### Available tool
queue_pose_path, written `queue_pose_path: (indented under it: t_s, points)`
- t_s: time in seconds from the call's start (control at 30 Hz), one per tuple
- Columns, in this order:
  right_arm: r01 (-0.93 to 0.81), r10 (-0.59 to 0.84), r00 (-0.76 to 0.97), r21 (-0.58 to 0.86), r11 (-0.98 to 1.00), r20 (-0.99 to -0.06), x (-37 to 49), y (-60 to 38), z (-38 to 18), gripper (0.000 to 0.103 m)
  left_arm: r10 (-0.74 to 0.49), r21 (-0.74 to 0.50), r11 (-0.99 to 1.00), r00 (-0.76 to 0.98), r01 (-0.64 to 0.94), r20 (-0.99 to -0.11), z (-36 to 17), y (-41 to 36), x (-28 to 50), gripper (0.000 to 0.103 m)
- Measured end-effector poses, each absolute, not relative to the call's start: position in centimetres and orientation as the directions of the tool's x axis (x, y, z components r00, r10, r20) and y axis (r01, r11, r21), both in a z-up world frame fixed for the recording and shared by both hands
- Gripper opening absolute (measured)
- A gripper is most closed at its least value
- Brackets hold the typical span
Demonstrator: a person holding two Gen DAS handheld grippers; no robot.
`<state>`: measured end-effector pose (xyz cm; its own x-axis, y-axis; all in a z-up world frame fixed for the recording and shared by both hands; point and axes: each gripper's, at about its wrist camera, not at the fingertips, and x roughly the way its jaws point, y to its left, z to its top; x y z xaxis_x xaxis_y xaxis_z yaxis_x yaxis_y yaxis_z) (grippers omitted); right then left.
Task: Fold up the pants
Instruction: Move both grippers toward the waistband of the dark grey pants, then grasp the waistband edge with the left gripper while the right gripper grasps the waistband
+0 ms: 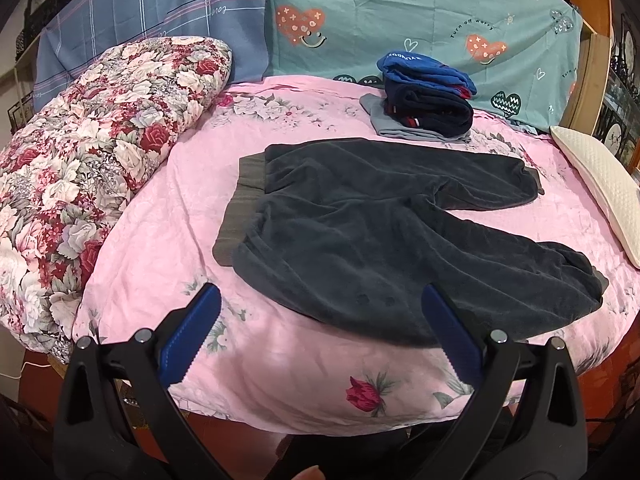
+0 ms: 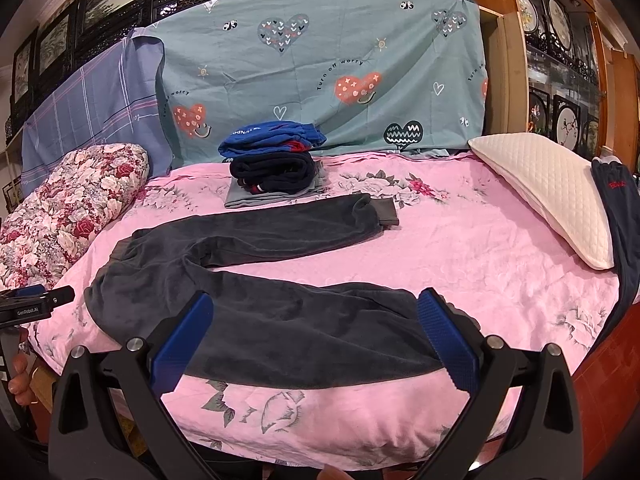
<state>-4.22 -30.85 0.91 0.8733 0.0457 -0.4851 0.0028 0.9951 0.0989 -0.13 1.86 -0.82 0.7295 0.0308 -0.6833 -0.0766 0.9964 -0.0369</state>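
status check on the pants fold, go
Left gripper open, right gripper open, both empty. Dark pants flat on pink bedspread, legs splayed, unfolded. Folded clothes stack behind, apart.

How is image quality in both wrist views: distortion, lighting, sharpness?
Left wrist view: strong fisheye bending, black vignette corners; even warm indoor light; pants sharp but their dark fabric swallows the folds; left gripper in focus. Right wrist view: same curvature on the bed; slight glare on the glass cabinet; right gripper crisp.
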Motion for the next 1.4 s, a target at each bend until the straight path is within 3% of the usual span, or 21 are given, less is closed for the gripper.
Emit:
queue_pose_path:
  t_s: [1.2, 1.4]
  points:
    - [-0.021, 0.042, 0.839, 0.045, 0.999, -0.543, -1.1, -28.6, -1.6, 0.102, 0.092, 0.004, 0.992, 0.695, -0.127, -0.713, -4.3, 4.4, 2.7, 0.101]
    - [-0.168, 0.149, 0.83, 0.014, 0.986, -0.537, 1.8, -27.4, 0.0, 0.102, 0.124, 0.062, 0.992, 0.698, -0.114, -0.705, -3.1, 6.2, 6.3, 0.101]
